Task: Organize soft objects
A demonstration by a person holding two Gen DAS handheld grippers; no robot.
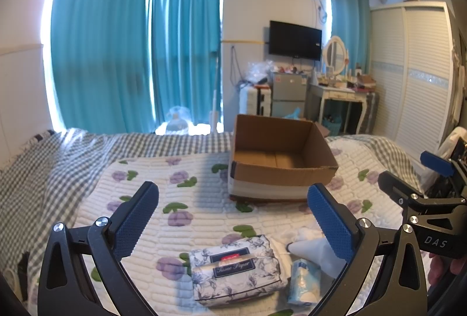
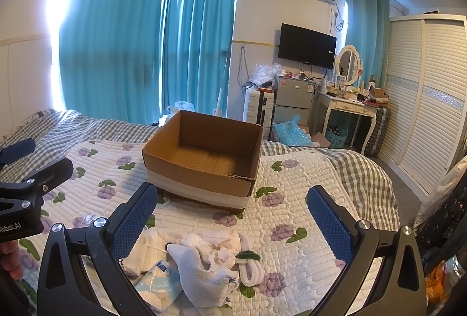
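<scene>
Both grippers hang above a bed covered by a white quilt [image 2: 292, 199] printed with purple flowers. The left gripper [image 1: 233, 216] has its jaws wide apart and holds nothing; below it lies a floral tissue pack [image 1: 238, 269], flat on the quilt, with a small pale-blue packet [image 1: 303, 281] just beside it on the right. The right gripper [image 2: 233, 219] is likewise spread open and empty, poised over a heap of white cloths [image 2: 210, 260]; how many pieces make up the heap is hard to tell, as they overlap. A blue-and-white packet [image 2: 157, 281] touches the heap's left edge, partly hidden by the near finger.

Farther up the bed sits 1 open cardboard box [image 2: 204, 152], upright, its inside bare, well apart from the soft items. Nothing lies between them but quilt. Beyond are teal curtains [image 2: 116, 38], a wall television [image 2: 306, 45], a small fridge [image 2: 293, 97] and a white dressing table [image 2: 347, 105].
</scene>
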